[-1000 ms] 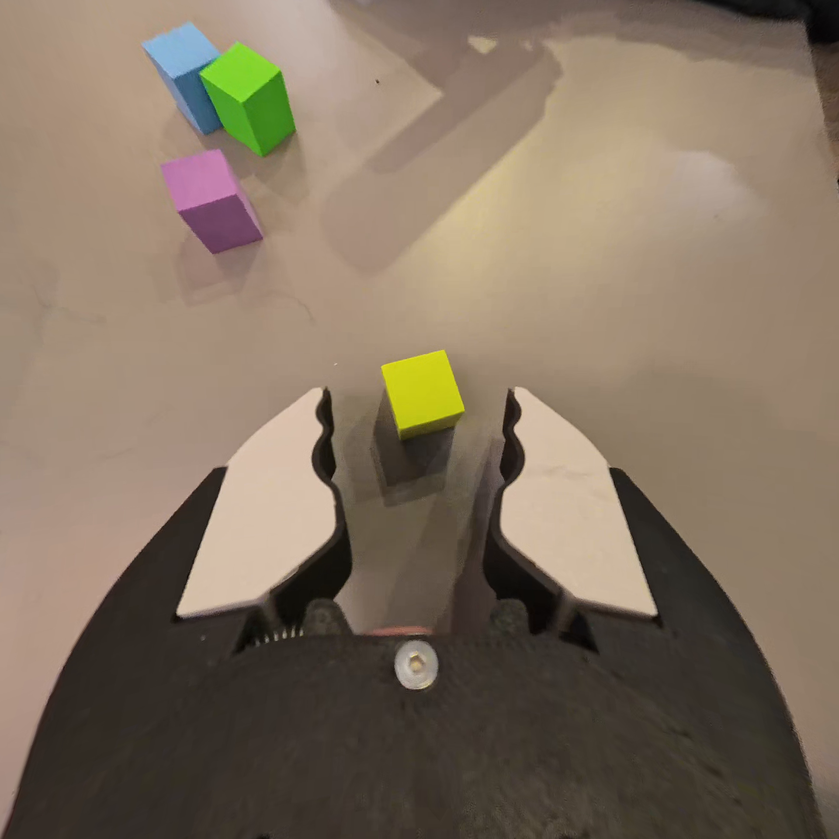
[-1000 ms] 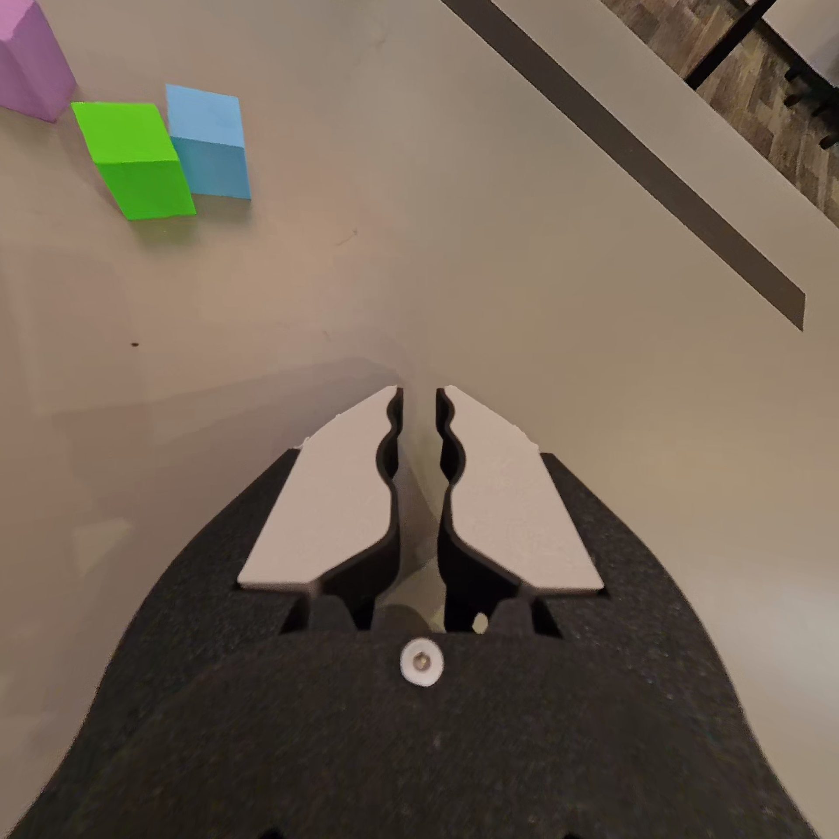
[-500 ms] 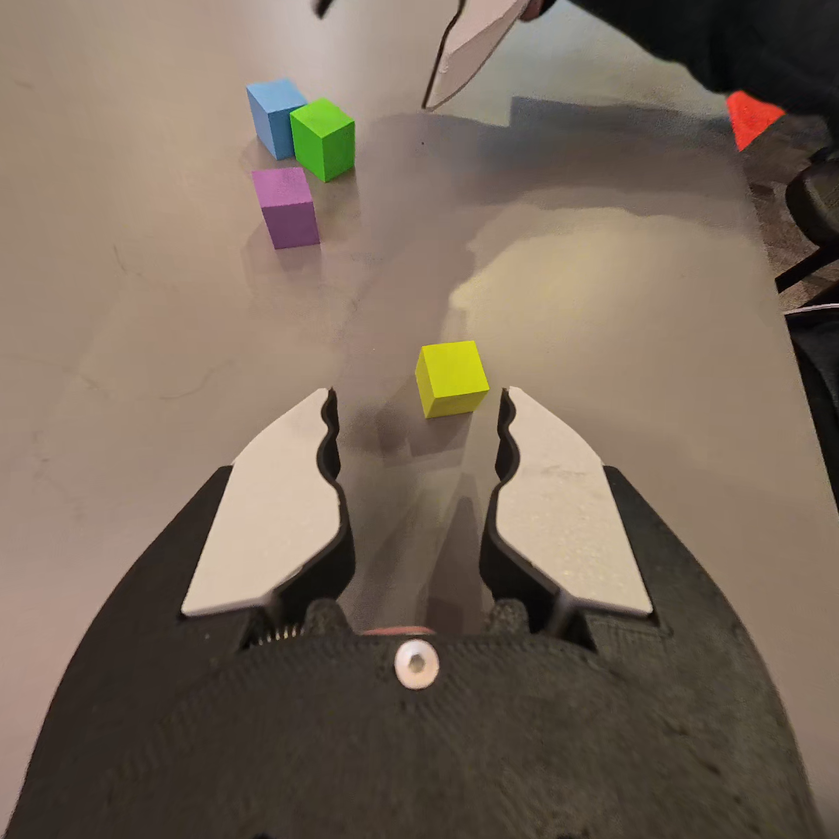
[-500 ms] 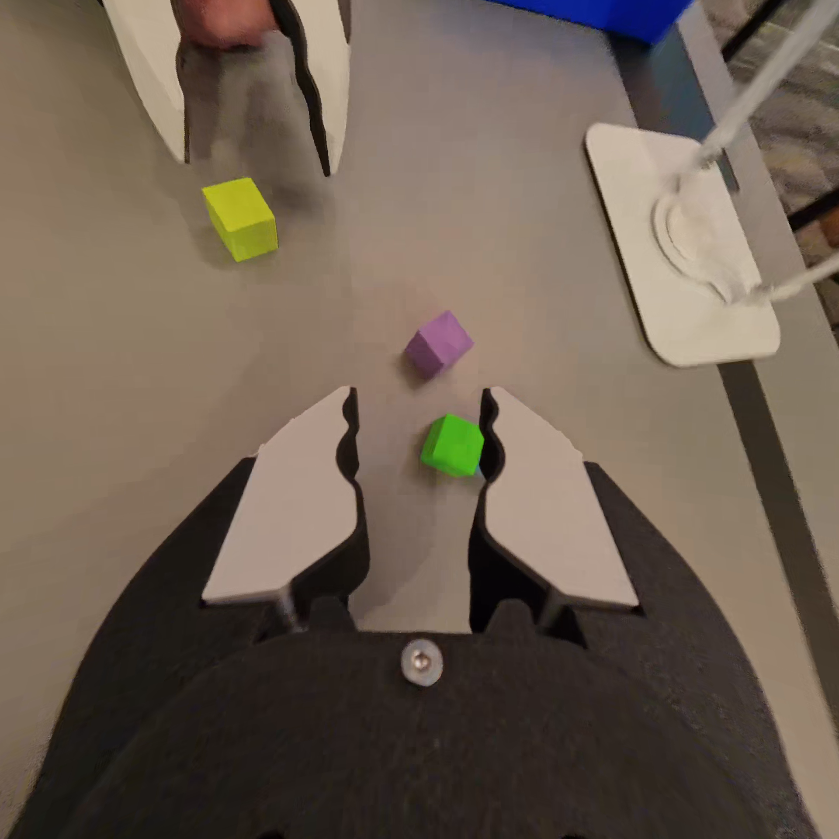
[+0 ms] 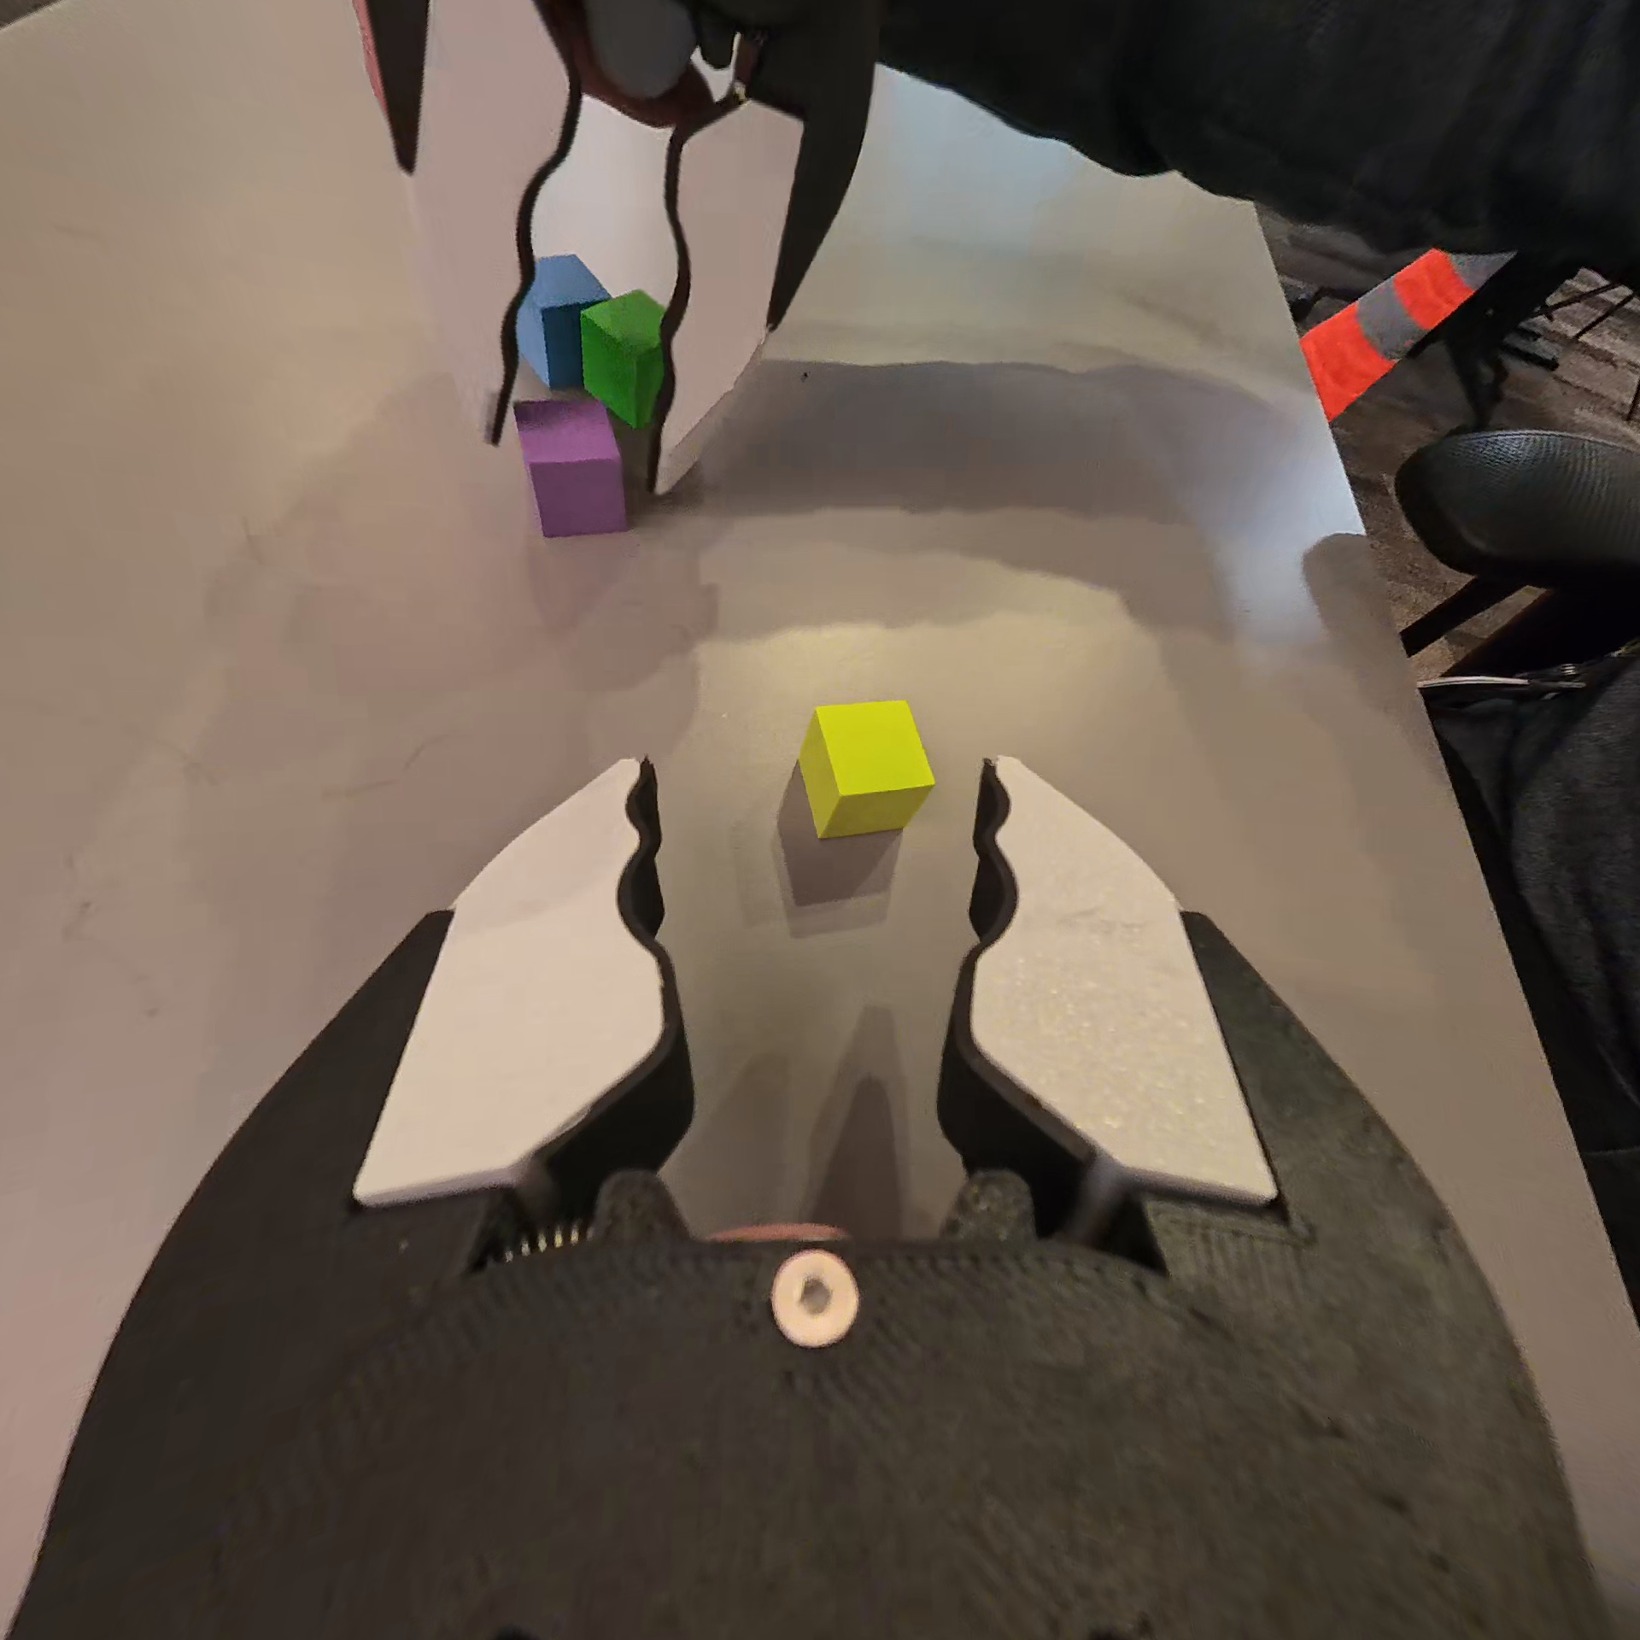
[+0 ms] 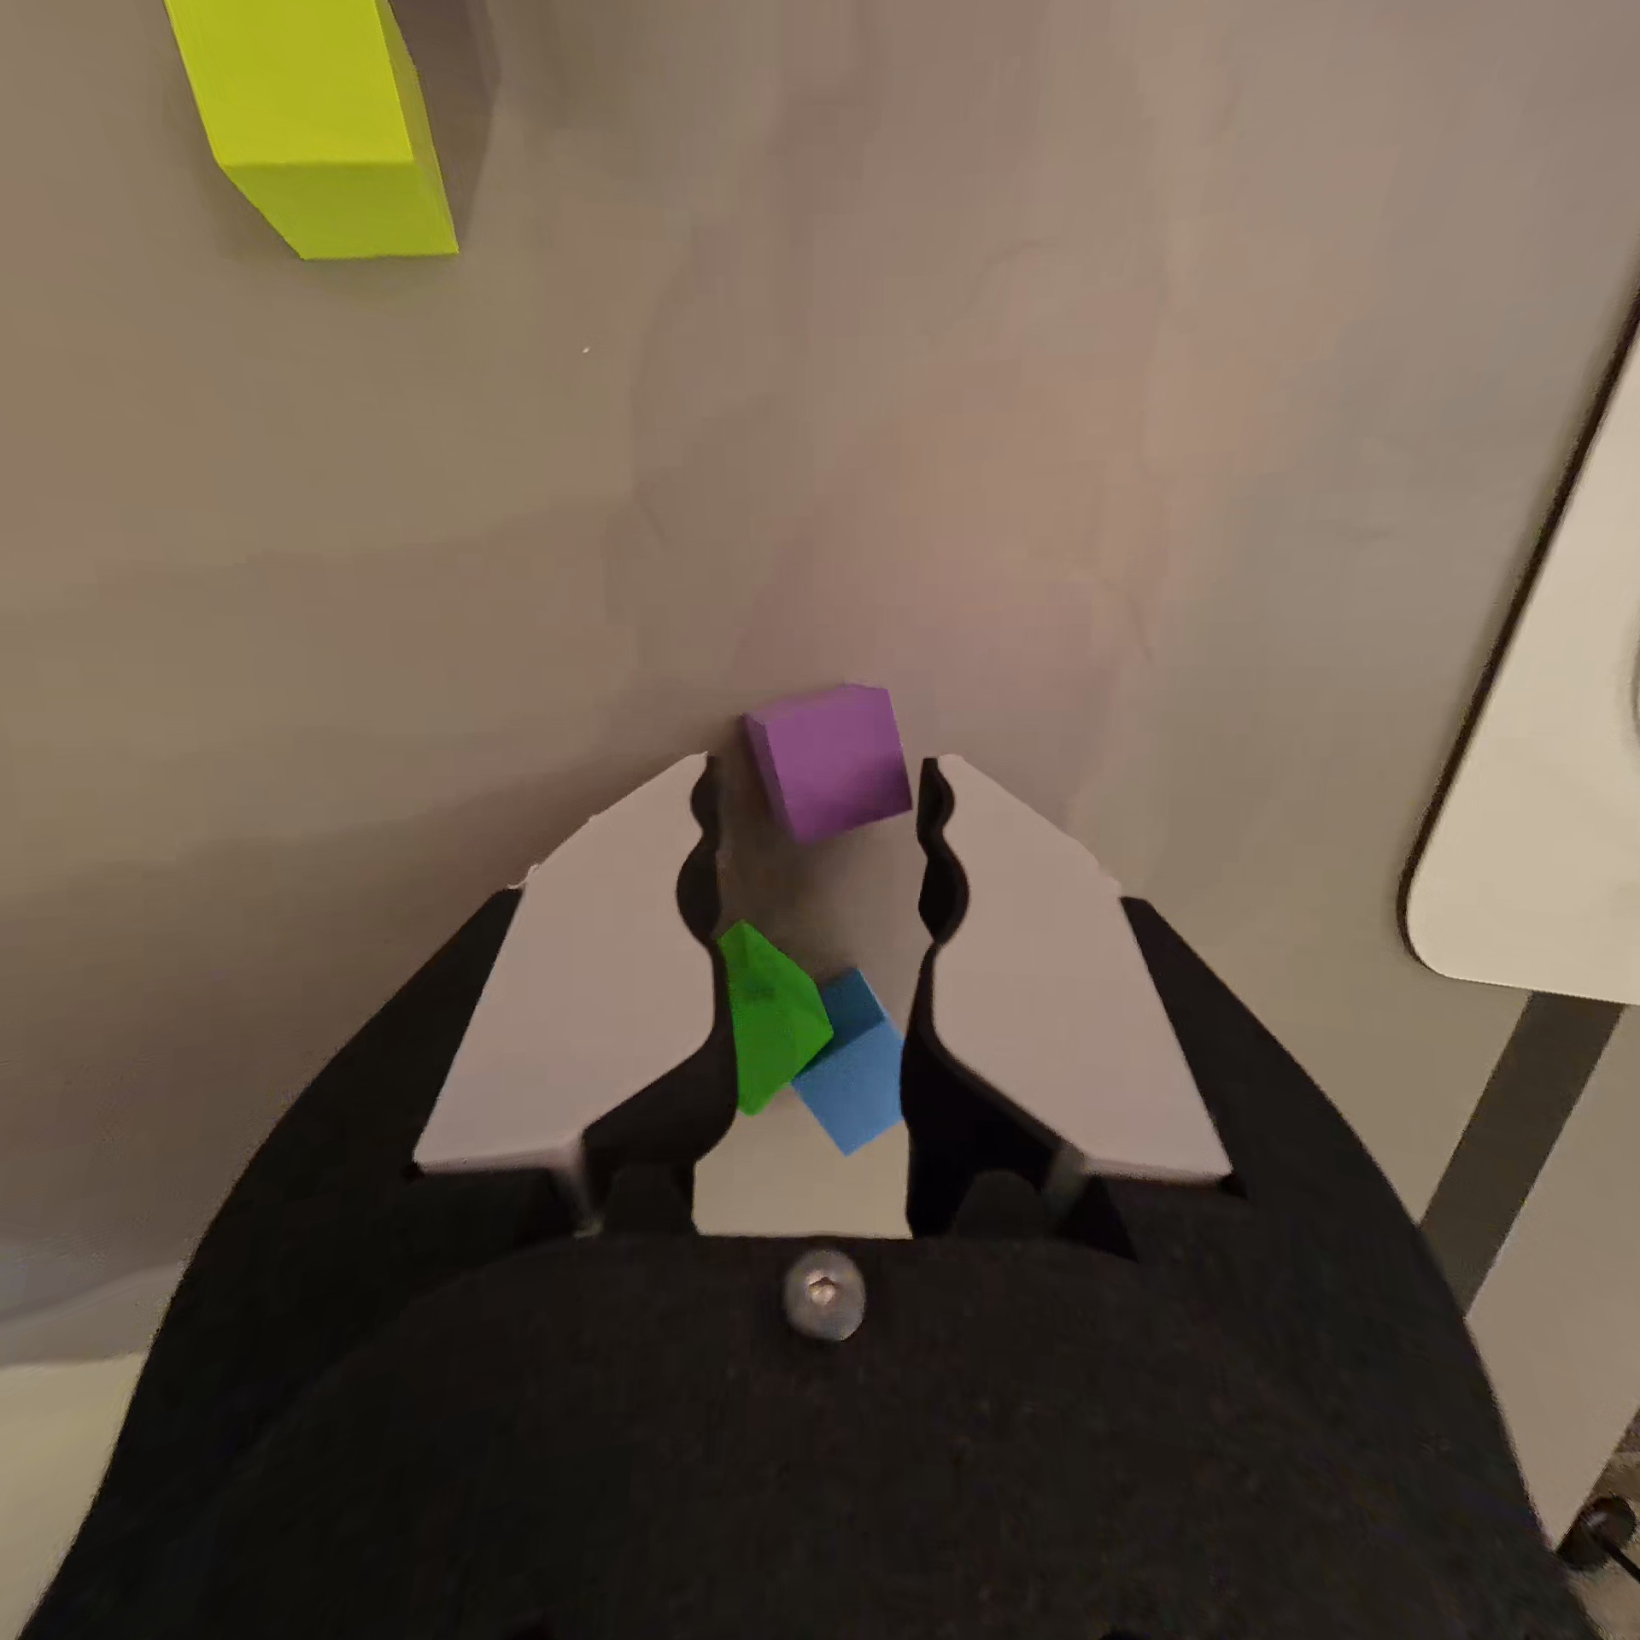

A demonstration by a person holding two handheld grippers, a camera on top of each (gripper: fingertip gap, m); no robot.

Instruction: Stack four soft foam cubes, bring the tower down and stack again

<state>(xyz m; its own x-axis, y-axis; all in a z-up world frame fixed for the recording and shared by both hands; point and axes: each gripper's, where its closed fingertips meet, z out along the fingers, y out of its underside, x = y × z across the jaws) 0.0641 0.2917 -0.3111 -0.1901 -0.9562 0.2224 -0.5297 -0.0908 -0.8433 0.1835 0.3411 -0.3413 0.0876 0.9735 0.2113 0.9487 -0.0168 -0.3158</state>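
Observation:
In the left wrist view a yellow cube [image 5: 865, 768] stands on the grey table [image 5: 266, 710], just ahead of my open left gripper [image 5: 816, 763] and between its fingertips, with a gap on each side. Farther off, the purple [image 5: 575, 466], green [image 5: 621, 364] and blue [image 5: 555, 319] cubes sit close together, and the right gripper's fingers [image 5: 719, 266] reach down around them. In the right wrist view my right gripper [image 6: 816, 763] is open, with the purple cube [image 6: 830, 763] between its tips and untouched. The green [image 6: 768, 1021] and blue [image 6: 852, 1065] cubes lie farther back between the fingers. The yellow cube [image 6: 319, 133] is at the top left.
A white base plate [image 6: 1553, 710] lies to the right of the right gripper. The table's right edge, a dark chair [image 5: 1526, 506] and an orange and grey striped thing [image 5: 1384, 328] are at the right. A person's dark sleeve [image 5: 1242, 89] crosses the top. One gripper's finger ends stand about 15 cm off the other's.
My right gripper opened from nearly shut and came down over the purple, green and blue cubes. My left gripper stayed open by the yellow cube, which has not moved.

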